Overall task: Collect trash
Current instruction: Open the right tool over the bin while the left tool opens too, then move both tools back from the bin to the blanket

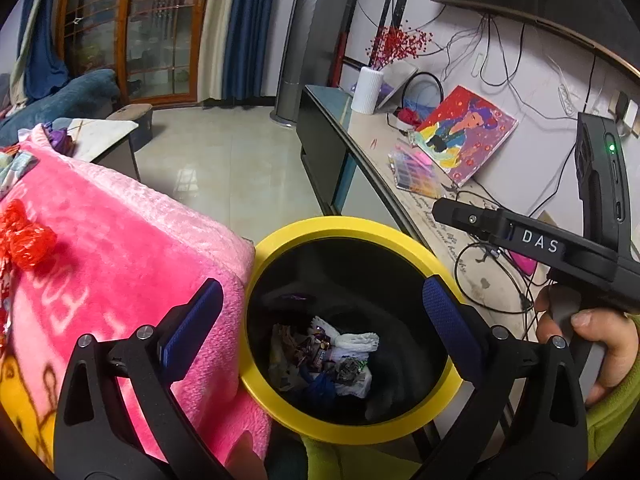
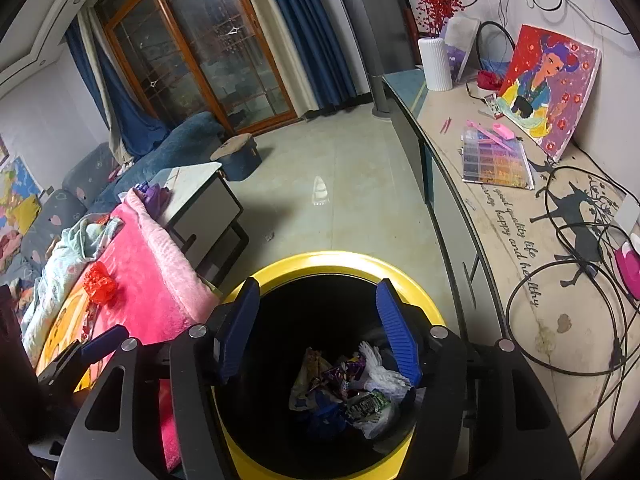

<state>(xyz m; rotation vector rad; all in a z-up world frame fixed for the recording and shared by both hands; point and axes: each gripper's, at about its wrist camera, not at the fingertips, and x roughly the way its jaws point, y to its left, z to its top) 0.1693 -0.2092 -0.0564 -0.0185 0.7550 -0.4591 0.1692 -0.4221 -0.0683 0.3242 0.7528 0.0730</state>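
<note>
With both the left gripper (image 1: 322, 312) and the right gripper (image 2: 318, 328) spread empty over the yellow-rimmed bin (image 1: 348, 226), the red crinkled wrapper (image 1: 26, 240) on the pink blanket (image 1: 132, 240) near its far edge is judged light, soft and crushable, best pinched across its bunched middle.

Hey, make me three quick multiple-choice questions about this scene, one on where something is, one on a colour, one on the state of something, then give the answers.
1. Where does the red crinkly wrapper lie?
A. on the pink blanket
B. in the bin
C. on the long counter

2. What colour is the rim of the trash bin?
A. blue
B. yellow
C. white

3. How do the jaws of the left gripper stand?
A. shut on a wrapper
B. shut on nothing
C. open, with nothing between them

Answers: 1 A, it rests on the blanket left of the bin. 2 B, a yellow ring tops the dark bin. 3 C, the blue pads stand wide apart above the bin.
</note>
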